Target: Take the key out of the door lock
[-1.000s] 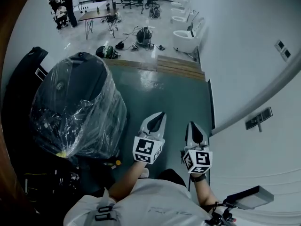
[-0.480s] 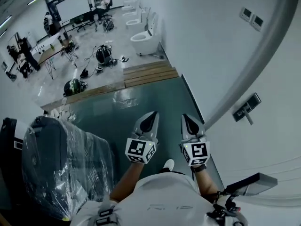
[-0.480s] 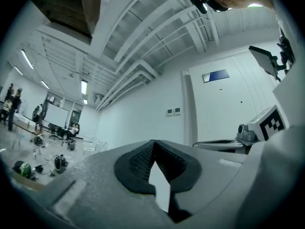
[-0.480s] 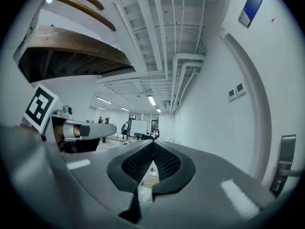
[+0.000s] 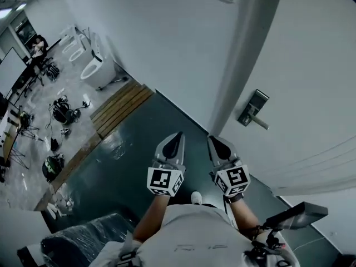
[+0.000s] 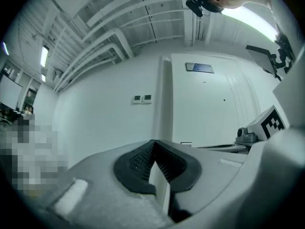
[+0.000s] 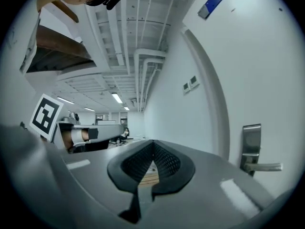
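Left gripper (image 5: 177, 134): tips pressed together, nothing between them; hangs over the dark green floor (image 5: 133, 154).
Right gripper (image 5: 213, 139): tips meeting, empty; just beside the left one, clear of the door (image 5: 311, 82).
Door lock (image 5: 253, 110): silver plate with lever (image 7: 263, 166), on the white door, ahead and right of the right gripper.
Key: too small to make out at the lock.

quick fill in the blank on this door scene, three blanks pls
1. The silver metal lock plate with a lever handle is mounted on a ____ door.
2. The left gripper and the right gripper each hold ____ between their jaws.
3. In the head view the lock plate lies to the ____ of both grippers.

Missing words: white; nothing; right
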Available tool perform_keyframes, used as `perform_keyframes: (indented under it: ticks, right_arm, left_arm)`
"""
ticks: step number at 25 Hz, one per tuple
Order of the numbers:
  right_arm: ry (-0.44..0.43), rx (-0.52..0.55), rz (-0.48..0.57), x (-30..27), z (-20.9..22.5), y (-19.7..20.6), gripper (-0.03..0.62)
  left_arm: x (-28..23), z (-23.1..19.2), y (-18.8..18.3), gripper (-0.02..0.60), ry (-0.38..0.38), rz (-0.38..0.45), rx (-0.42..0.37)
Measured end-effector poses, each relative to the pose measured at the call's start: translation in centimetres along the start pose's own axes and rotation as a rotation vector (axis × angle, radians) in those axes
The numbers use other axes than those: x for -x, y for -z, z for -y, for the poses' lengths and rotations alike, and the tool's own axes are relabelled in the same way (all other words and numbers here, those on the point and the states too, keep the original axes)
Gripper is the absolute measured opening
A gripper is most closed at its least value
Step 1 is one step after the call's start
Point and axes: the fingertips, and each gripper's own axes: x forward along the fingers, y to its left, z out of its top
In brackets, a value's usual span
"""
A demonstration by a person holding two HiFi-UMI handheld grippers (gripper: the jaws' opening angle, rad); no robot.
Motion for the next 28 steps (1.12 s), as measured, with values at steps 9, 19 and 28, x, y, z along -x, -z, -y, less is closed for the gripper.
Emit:
perform_keyframes:
  ticks: [9, 19, 28]
  right_arm:
    - [0.502, -0.065, 0.119, 0.2, 11.0, -2.7, 0.006]
    - [0.808, -0.083, 0.118, 3.7, 15.7, -1.7, 0.006]
    - [0.824, -0.157, 0.077, 4.3, 20.7, 1.2, 0.006]
  left_arm:
    - [-14.0, 4.5, -0.1, 0.000, 0.488, -0.001, 0.018]
    - [-22.6, 11.1, 1.9, 0.000, 0.751, -0.073, 0.000]
    - [-29.1, 16.7, 2.4, 0.000, 0.763, -0.080, -0.047]
